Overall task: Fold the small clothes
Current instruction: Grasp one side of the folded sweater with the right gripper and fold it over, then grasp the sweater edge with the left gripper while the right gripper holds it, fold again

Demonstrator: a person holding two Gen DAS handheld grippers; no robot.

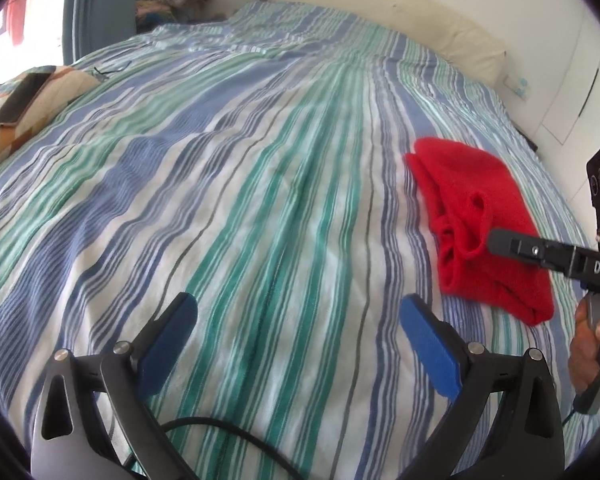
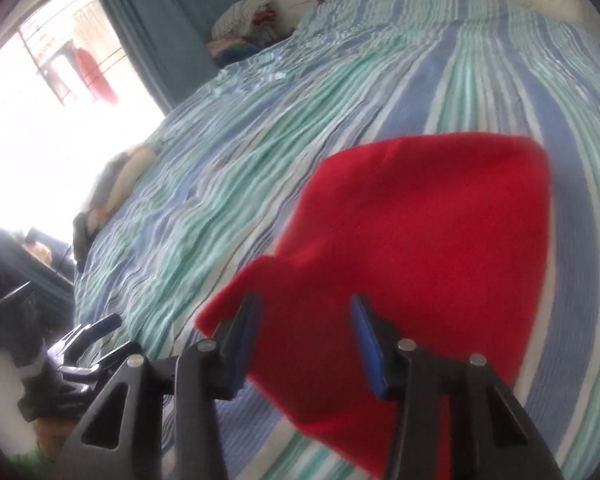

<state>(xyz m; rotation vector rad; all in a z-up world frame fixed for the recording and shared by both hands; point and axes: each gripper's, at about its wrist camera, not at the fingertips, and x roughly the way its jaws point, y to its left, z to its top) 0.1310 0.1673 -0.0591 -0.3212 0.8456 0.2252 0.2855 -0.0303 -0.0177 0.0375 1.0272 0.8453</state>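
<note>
Left wrist view:
Left claw (image 1: 298, 318): hanging released, blue pads spread wide over bare striped bedspread (image 1: 220, 200), gripping nothing.
Red garment (image 1: 480, 224): lying folded over on the bed toward its right side, ahead and to the right of this claw and well apart from it.
Long axis: running from the far left of the garment down toward the near right edge of the bed, the thick fold sitting at the near end.
Right claw (image 1: 494, 240): reaching in from the right, its tip lying over the garment's rumpled opening; from here I cannot tell whether it is pinching cloth.
Phone (image 1: 20, 98): resting on a patterned cushion at the bed's left edge.

Right wrist view:
Right claw (image 2: 304, 336): standing released, a clear gap between the pads, red cloth showing through the gap.
Red garment (image 2: 420, 248): lying straight ahead of and under this claw, stretching away up the bed.
Nearer hand: the right one, by my judgement, is better placed to take the near edge next.
</note>
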